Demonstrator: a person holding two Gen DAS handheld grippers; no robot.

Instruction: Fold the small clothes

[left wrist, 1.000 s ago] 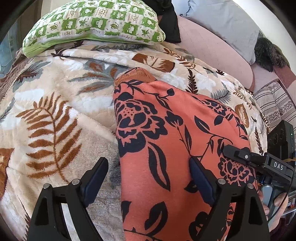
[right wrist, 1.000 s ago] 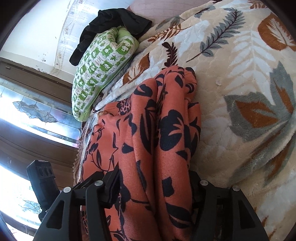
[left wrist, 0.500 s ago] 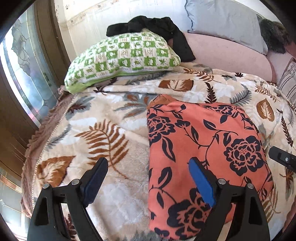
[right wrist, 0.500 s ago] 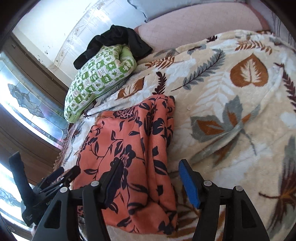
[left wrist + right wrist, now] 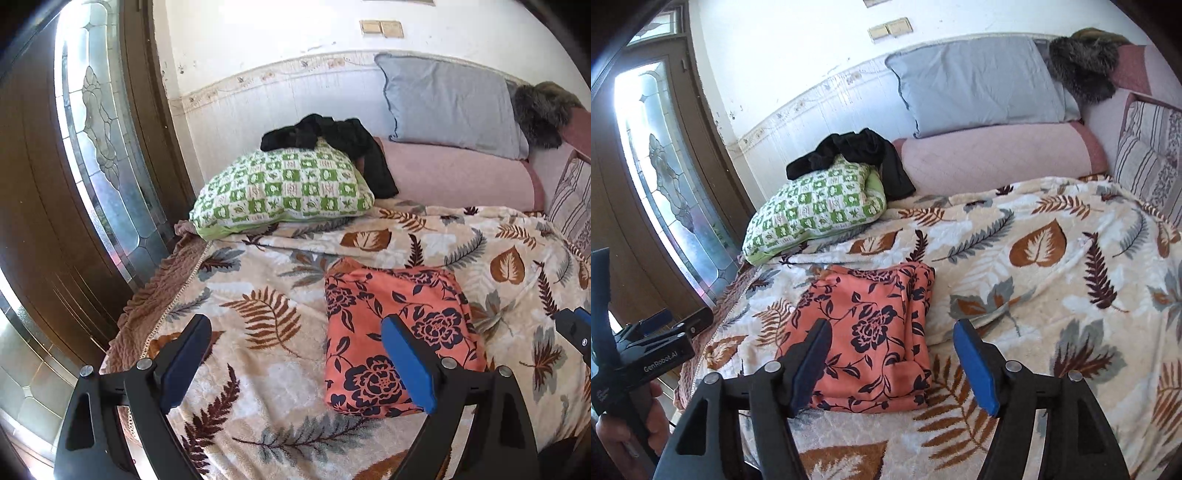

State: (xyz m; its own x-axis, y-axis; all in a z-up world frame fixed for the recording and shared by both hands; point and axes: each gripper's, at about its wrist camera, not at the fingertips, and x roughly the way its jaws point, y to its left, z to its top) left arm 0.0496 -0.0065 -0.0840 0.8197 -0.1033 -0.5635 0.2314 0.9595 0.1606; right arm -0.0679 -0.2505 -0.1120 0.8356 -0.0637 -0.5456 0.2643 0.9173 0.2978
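Note:
A folded orange garment with dark flowers point(image 5: 391, 332) point(image 5: 871, 339) lies flat on the leaf-patterned blanket point(image 5: 266, 317) point(image 5: 1052, 280). My left gripper point(image 5: 295, 362) hovers above and in front of it, open, nothing between its blue pads. The right gripper point(image 5: 892, 363) also hangs well above the garment with its jaws opening and nothing between them. In the right wrist view the left gripper's body point(image 5: 653, 350) shows at the left edge, held by a hand. A tip of the right gripper point(image 5: 576, 328) peeks in at the left view's right edge.
A green checked pillow point(image 5: 284, 192) with a black garment point(image 5: 332, 136) draped on it lies at the bed's head. Behind stand a pink bolster point(image 5: 458, 173), a grey pillow point(image 5: 447, 103) and a dark furry thing point(image 5: 1082, 70). A glazed wooden door point(image 5: 96, 155) is on the left.
Both grippers have lifted up and back from the orange garment, which now lies folded on the blanket. The right jaws, earlier around the cloth, have let go and spread wider.

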